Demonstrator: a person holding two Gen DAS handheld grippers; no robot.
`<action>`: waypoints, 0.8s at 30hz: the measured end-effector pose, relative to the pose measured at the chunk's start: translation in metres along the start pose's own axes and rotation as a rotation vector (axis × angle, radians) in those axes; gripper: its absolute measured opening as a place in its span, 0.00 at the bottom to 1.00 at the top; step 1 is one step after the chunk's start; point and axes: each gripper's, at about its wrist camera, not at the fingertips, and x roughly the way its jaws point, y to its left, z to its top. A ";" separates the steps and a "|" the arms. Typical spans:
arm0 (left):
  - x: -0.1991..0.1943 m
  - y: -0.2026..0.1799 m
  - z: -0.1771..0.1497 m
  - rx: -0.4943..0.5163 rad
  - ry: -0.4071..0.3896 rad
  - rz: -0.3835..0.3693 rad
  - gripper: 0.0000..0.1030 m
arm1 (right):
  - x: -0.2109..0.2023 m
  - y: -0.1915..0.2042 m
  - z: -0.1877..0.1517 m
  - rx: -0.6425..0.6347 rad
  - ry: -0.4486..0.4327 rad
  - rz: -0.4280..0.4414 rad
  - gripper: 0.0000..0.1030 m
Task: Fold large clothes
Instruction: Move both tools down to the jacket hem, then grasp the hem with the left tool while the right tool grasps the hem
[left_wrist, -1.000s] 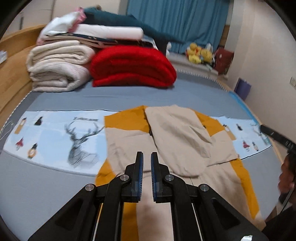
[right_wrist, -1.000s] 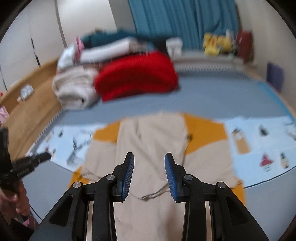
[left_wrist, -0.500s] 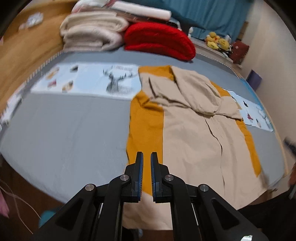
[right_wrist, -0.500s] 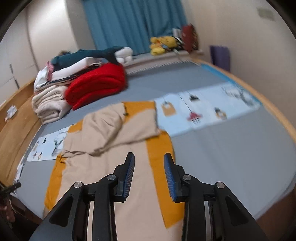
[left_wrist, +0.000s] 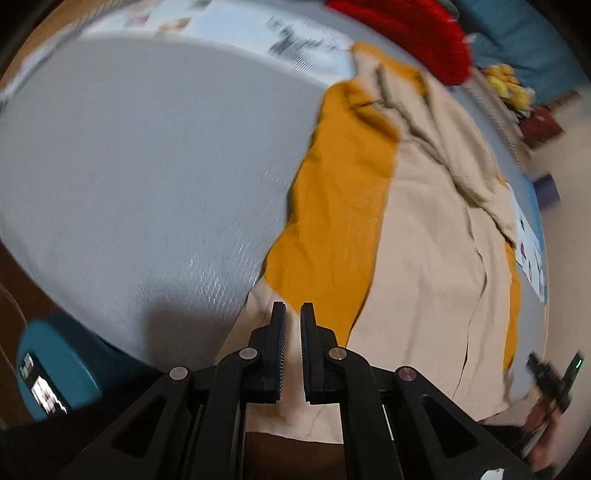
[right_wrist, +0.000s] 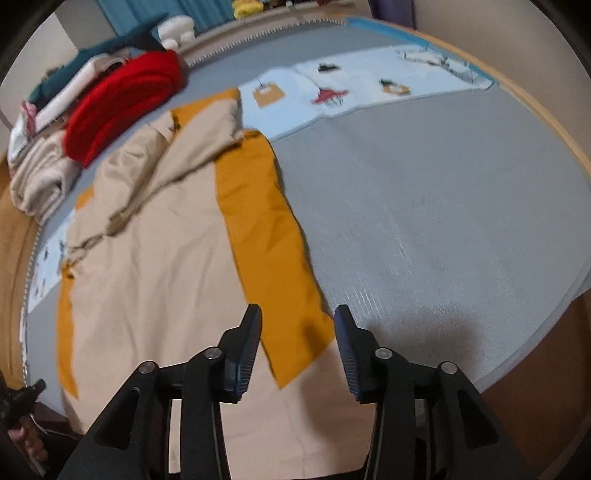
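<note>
Grey bedding covers a wide bed that fills both views, with a pale blue printed strip across it far ahead of the claws. On the bed lies the task's thing, a large beige garment with orange side panels, spread flat with its upper part bunched at the far end and its near hem hanging over the bed edge under both claws.

Judging from this, the step in hand is the reach for the two near corners before a first fold. The left claw hangs over the garment's near left corner, its jaws all but closed with nothing between them. The right claw is above the near right corner, jaws opening, the tip of the orange panel showing between them but not pinched. Next, the left jaws probably need to part, and both claws drop onto the hem and close on it.

Only the left view shows a teal device with a lit screen low to the claw's left. Only the right view shows the stack of folded blankets, beside a red blanket, far ahead to the left.
</note>
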 end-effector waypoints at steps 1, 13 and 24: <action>0.002 0.000 0.002 0.000 0.002 -0.004 0.08 | 0.005 -0.002 -0.001 0.002 0.019 -0.011 0.43; 0.033 0.007 0.007 -0.002 0.096 0.116 0.37 | 0.057 -0.026 -0.017 0.057 0.229 -0.116 0.45; 0.052 -0.012 -0.004 0.137 0.109 0.220 0.23 | 0.060 -0.012 -0.025 -0.017 0.237 -0.120 0.23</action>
